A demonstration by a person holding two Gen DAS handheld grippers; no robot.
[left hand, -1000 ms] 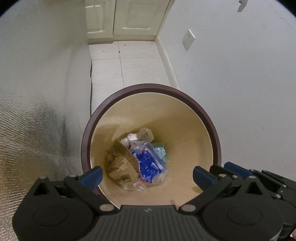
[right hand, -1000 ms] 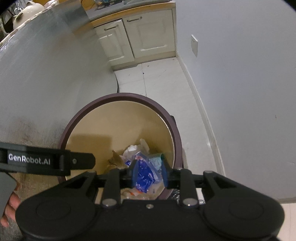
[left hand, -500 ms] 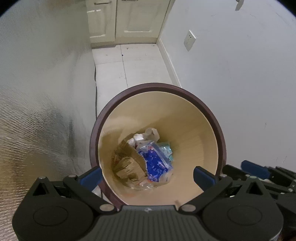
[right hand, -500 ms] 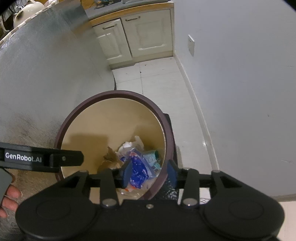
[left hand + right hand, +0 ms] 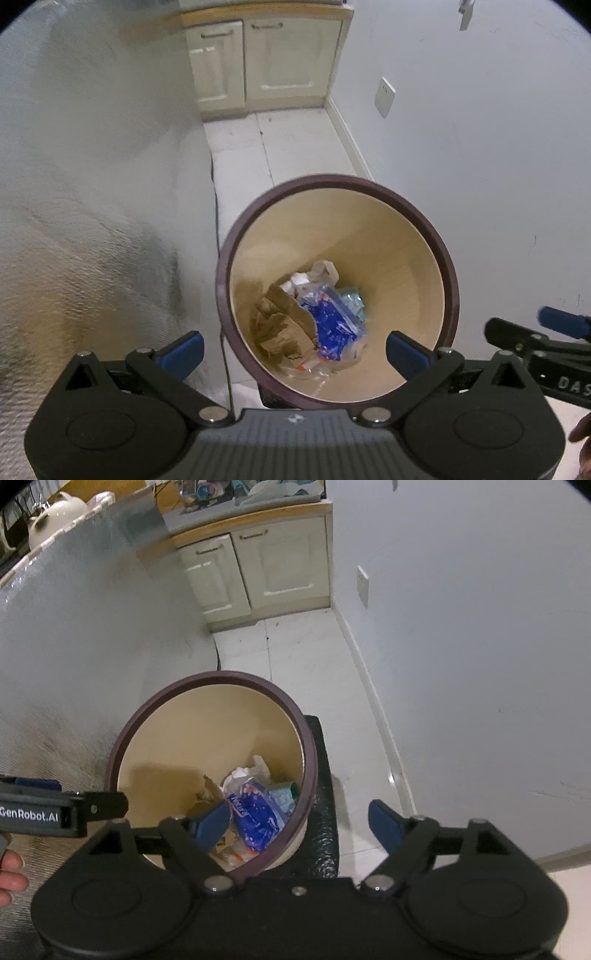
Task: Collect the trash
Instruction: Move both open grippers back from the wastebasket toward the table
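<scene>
A round bin with a dark brown rim (image 5: 369,182) (image 5: 236,676) and cream inside stands on the floor below both grippers. At its bottom lie a blue plastic wrapper (image 5: 332,321) (image 5: 255,812), torn brown cardboard (image 5: 277,325) and white crumpled paper (image 5: 314,275). My left gripper (image 5: 293,349) hangs above the bin's near edge, open and empty. My right gripper (image 5: 299,821) is over the bin's right rim, its jaws opening, nothing between them. Each gripper shows at the side of the other's view.
A silvery foil-covered surface (image 5: 74,646) rises at the left of the bin. A white wall (image 5: 480,646) with a socket runs along the right. Cream cabinets (image 5: 266,565) close the far end of the tiled floor (image 5: 295,657). A black block (image 5: 325,794) sits by the bin.
The right gripper's jaws have spread from nearly together to wide apart. Both grippers have risen and drawn back, so the bin looks smaller and more of the cabinets shows.
</scene>
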